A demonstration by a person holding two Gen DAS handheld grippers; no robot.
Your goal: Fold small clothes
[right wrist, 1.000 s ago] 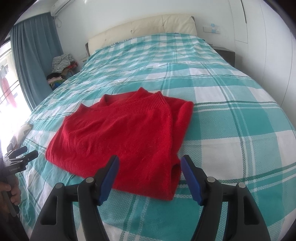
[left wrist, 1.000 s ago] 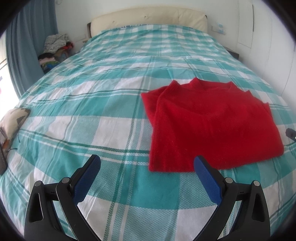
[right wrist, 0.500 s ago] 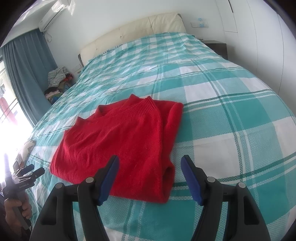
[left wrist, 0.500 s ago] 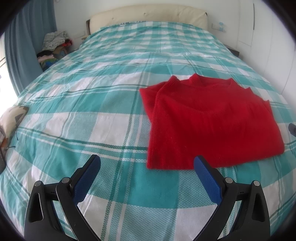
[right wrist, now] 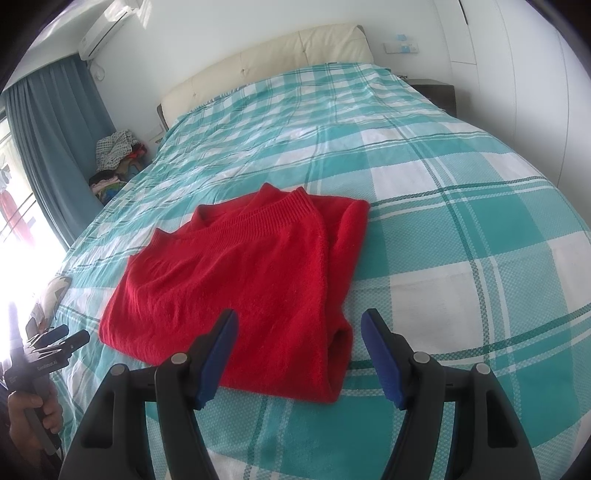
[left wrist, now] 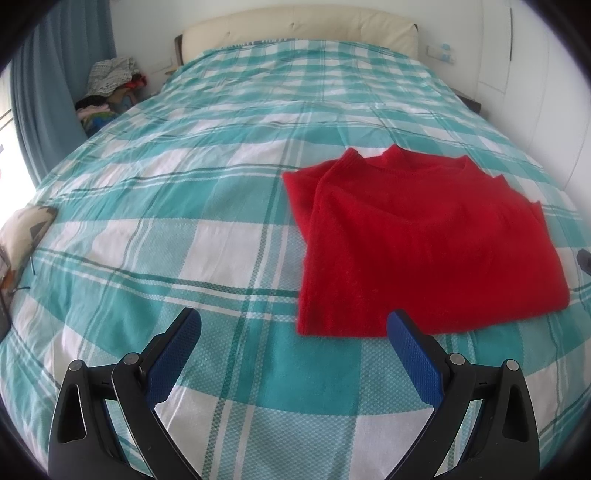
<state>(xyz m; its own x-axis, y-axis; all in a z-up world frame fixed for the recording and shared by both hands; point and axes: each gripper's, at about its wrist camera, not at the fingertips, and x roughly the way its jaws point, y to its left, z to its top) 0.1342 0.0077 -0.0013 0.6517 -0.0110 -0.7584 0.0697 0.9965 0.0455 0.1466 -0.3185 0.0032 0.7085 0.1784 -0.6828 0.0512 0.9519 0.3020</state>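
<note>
A red knitted sweater lies on the bed with both sleeves folded in over the body, collar pointing toward the headboard. In the right wrist view the same sweater fills the middle, its ribbed cuff near the collar. My left gripper hovers open just short of the sweater's near left corner, nothing between its blue pads. My right gripper is open above the sweater's near right corner, pads clear of the cloth. The left gripper also shows at the left edge, held in a hand.
The bed carries a teal and white checked cover, with a cream headboard at the far end. A pile of clothes sits beside blue curtains at the left. A patterned cushion lies at the bed's left edge. A dark nightstand stands far right.
The right wrist view has rolled a little, so the bed now tilts in it. The sweater lies as before and both grippers stay open in place.
</note>
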